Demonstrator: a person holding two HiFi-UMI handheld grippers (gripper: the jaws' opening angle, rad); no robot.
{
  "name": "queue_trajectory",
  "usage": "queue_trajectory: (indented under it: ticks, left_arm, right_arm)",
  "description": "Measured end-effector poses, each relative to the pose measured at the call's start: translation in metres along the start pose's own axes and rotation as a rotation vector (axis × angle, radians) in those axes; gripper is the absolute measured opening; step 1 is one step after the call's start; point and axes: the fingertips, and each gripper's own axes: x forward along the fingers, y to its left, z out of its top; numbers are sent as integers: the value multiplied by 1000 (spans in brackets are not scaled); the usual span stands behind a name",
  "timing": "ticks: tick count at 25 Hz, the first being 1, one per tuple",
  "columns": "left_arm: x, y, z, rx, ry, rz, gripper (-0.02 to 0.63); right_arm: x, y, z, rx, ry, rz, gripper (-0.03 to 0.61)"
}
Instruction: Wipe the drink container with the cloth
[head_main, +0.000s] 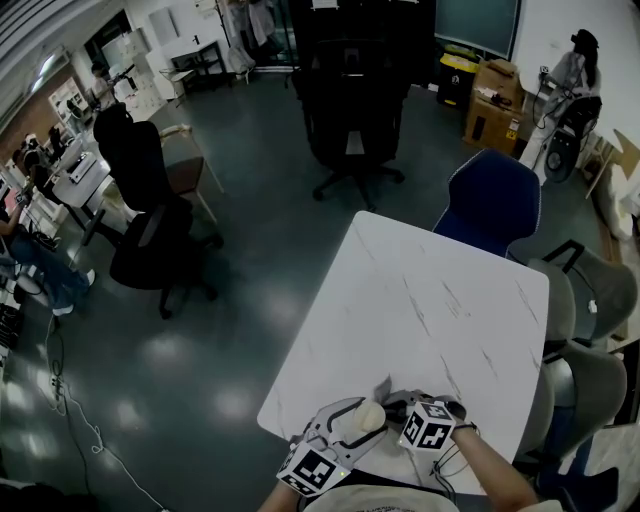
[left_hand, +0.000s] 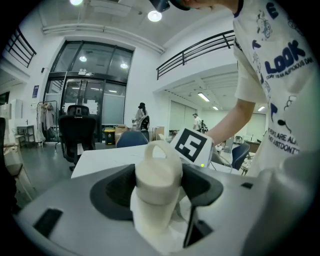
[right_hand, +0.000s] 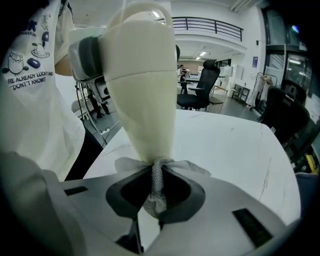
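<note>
White, grey-veined counter (head_main: 440, 320) at near centre, on a dark glossy floor (head_main: 230, 330). Blue chair (head_main: 492, 200) at the counter's far edge; grey chairs (head_main: 590, 300) along its right side. Black office chair (head_main: 350, 110) at far centre, well apart from the counter; second black office chair (head_main: 150, 215) to the left. Cardboard boxes (head_main: 495, 105) and a yellow-topped bin (head_main: 458, 72) at far right, with a person (head_main: 578, 65) just beside them. Cable (head_main: 75, 420) trailing over the floor at near left

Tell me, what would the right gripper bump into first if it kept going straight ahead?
The cream drink container, most likely. It is right in front of the right gripper, whose jaws pinch the cloth, and the cloth seems to touch it.
</note>
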Motion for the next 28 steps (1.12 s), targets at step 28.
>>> queue_trajectory:
  ticks: [28]
  left_arm:
    - [-5, -7, -13, 100, 93, -327, 287]
  right_arm:
    - [-71, 1, 53, -184, -85, 10, 57]
